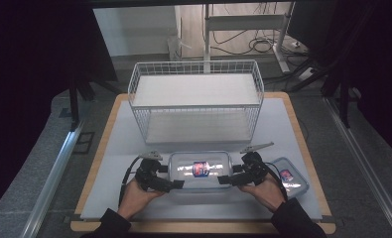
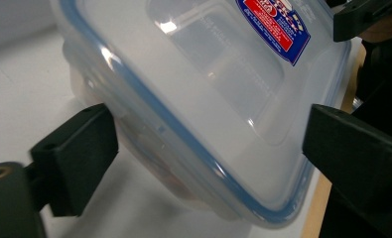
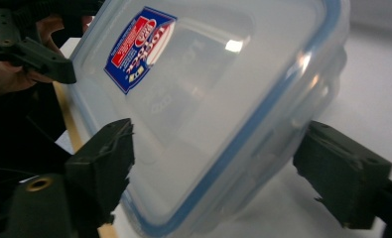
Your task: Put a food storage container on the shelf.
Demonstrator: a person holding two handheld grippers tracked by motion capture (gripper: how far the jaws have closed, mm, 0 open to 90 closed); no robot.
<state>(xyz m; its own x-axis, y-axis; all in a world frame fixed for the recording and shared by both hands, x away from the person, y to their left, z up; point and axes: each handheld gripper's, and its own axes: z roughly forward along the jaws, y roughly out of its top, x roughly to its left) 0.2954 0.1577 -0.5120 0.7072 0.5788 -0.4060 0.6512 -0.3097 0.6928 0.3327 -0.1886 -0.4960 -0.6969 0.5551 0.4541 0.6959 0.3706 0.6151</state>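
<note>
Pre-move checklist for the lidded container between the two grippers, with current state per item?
1. Left gripper at the container's left end: ok.
2. Right gripper at its right end: ok.
3. Left fingers astride the corner: ok. Pressing on it: cannot tell, a gap shows on both sides.
4. Right fingers astride the opposite corner: ok. Firm grip: cannot tell.
5. Lid seated, blue seal running unbroken along the edge in both gripper views: ok.
6. Wire basket behind the container, standing apart from it: ok.
</note>
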